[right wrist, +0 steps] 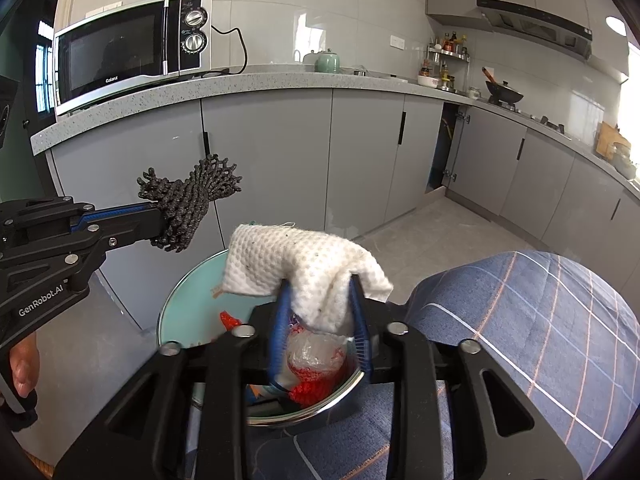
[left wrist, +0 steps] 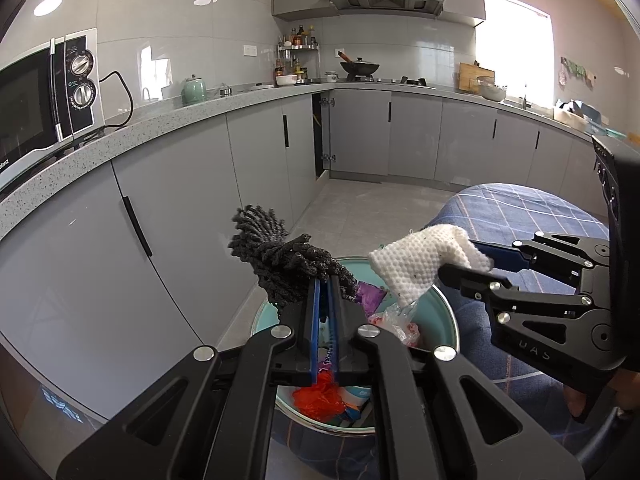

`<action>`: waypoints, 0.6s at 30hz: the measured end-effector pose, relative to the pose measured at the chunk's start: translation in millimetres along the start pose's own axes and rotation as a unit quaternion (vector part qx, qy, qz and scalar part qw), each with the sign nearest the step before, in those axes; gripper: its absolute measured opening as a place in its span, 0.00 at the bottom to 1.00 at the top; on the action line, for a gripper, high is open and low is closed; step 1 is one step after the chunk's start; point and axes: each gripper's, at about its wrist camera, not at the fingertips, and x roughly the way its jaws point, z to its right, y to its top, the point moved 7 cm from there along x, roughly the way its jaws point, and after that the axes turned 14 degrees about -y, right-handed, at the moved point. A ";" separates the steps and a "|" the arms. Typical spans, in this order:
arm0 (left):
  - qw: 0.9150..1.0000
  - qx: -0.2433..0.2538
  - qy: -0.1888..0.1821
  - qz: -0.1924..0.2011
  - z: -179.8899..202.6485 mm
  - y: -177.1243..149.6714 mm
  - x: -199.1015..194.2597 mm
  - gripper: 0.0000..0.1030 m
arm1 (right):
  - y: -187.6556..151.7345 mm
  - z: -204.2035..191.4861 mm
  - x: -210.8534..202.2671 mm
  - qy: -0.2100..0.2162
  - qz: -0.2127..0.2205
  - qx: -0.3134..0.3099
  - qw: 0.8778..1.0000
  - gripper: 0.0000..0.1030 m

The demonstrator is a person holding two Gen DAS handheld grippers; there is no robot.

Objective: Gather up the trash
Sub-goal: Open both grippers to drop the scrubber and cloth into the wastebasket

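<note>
A grey kitchen is seen, with a long speckled countertop (right wrist: 248, 80) running along the far side above grey cabinet doors (right wrist: 268, 160). A silver microwave (right wrist: 132, 52) is set on the counter at the left, and a pale green kettle (right wrist: 327, 61) stands further right. A blue plaid cloth (right wrist: 540, 320) is spread at the near right. Just beside it, a round bin (right wrist: 180, 300) with a pale teal inside and a metal rim is placed; red, purple and clear plastic scraps (left wrist: 320, 400) are seen lying in it. Above the bin's left side, a dark grey knitted rag (left wrist: 280, 264) is held pinched in the clenched left gripper (left wrist: 325, 280). To its right, above the bin, a white textured paper towel (right wrist: 304, 268) is grasped by the right gripper (right wrist: 320, 284), whose blue-lined fingers (right wrist: 282, 312) are closed partway around it.
</note>
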 end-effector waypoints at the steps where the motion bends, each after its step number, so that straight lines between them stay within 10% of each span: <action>1: 1.000 -0.001 0.000 0.000 0.1 0.0 0.0 0.07 | 0.0 0.3 0.0 0.002 0.002 0.001 1.000 0.38; 4: 1.000 -0.002 0.003 -0.001 -1.9 -0.7 0.1 0.09 | -0.9 -0.3 0.9 -0.002 0.003 -0.003 1.000 0.39; 12: 0.999 -0.018 0.036 0.017 -14.3 1.7 -6.2 0.77 | -5.3 12.8 -0.2 -0.012 0.002 0.018 1.000 0.57; 18: 0.998 -0.021 0.047 0.029 -16.8 5.0 -14.6 0.86 | -11.0 19.8 -12.0 -0.019 0.007 0.026 0.999 0.62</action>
